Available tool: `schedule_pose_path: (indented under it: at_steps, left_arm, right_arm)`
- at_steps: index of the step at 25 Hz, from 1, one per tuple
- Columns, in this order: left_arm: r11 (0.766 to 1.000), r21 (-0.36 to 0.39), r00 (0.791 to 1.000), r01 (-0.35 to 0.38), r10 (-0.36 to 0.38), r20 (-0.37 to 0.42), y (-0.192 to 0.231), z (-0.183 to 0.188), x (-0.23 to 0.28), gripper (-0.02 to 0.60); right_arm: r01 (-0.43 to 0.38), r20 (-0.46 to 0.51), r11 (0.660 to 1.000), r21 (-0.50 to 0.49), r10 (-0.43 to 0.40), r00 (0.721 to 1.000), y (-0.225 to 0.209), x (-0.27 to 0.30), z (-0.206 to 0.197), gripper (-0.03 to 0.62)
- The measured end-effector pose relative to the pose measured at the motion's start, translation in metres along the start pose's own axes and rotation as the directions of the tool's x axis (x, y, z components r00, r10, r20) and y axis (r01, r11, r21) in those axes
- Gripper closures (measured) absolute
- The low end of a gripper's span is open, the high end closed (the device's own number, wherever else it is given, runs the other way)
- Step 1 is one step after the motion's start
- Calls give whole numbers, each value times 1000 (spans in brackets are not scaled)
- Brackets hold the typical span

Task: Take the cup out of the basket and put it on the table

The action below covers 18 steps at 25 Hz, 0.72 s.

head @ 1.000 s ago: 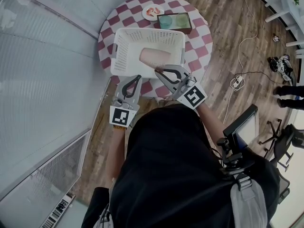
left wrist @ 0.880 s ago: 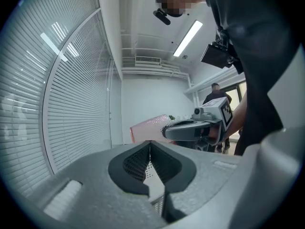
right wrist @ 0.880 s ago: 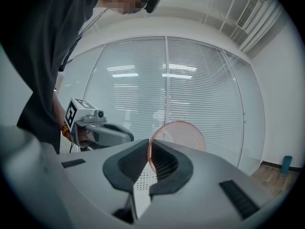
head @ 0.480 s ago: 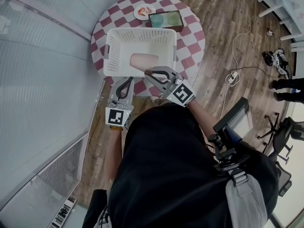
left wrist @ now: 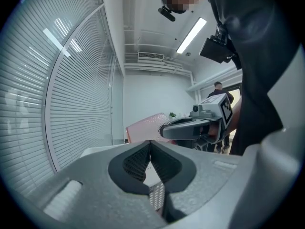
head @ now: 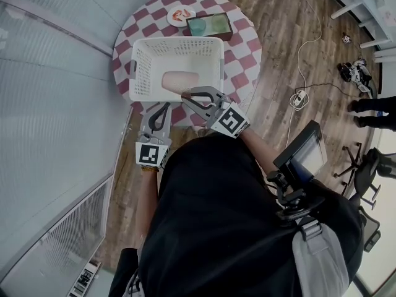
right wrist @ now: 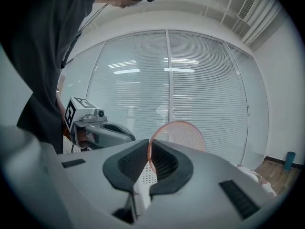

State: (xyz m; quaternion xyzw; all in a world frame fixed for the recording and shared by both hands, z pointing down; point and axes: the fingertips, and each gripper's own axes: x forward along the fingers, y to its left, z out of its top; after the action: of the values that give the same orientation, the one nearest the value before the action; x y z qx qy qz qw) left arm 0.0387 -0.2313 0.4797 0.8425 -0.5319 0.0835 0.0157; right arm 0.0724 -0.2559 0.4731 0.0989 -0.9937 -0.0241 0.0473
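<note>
Pink cup [head: 176,80]: one, in right tongs [head: 184,95]; basket [head: 140,73]: one.

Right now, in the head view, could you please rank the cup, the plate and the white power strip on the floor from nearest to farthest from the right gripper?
1. Cup: right at the right gripper, rim between its jaws.
2. Plate: at the table's far edge, beyond the basket.
3. White power strip: on the floor, off to the right.

Head view looks steeply down from overhead; both gripper views look level along their jaws, sharing the cup [right wrist: 180,133].
</note>
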Motion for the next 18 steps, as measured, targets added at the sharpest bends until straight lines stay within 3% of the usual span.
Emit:
schedule_pose_path:
  at_steps: [18]
  left_arm:
    - [1000, -7, 1000, 7, -7, 6, -8, -6, 2, 577]
  right_arm:
    - [-9, -15, 1000, 1, 9, 1000, 5, -1, -7, 569]
